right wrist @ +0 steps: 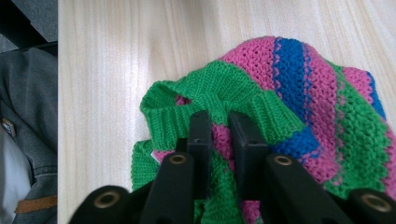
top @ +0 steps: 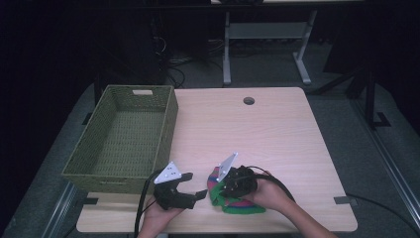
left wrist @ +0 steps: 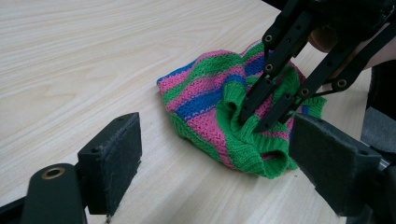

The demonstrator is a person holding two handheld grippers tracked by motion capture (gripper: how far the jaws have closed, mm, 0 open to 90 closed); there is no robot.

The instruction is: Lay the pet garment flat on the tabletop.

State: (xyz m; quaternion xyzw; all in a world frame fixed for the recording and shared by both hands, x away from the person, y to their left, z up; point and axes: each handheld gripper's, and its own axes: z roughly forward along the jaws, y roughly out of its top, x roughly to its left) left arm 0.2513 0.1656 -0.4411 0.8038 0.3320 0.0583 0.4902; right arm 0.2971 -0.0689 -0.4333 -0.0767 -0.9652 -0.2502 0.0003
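On the wooden table (top: 277,129), beside the woven basket (top: 126,136), a striped knitted hat (left wrist: 219,100) is lain near the front edge. Its green rim is pinched by the closed right gripper (right wrist: 219,128); the left gripper (left wrist: 215,154) is held wide open, empty. Only a thin fold is caught, so the hat could slip free when lifted.

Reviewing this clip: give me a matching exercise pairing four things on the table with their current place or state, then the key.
Things:
1. Left hand-held gripper
2. Right hand-held gripper
3. Green woven basket
4. Striped pink, blue and green knitted hat

States:
A. Stands at the table's left side, nothing inside
B. Jaws wide apart, holding nothing
C. Lies crumpled at the table's near edge
D. Jaws pinched on a green ribbed cuff

Pairs: 1-B, 2-D, 3-A, 4-C
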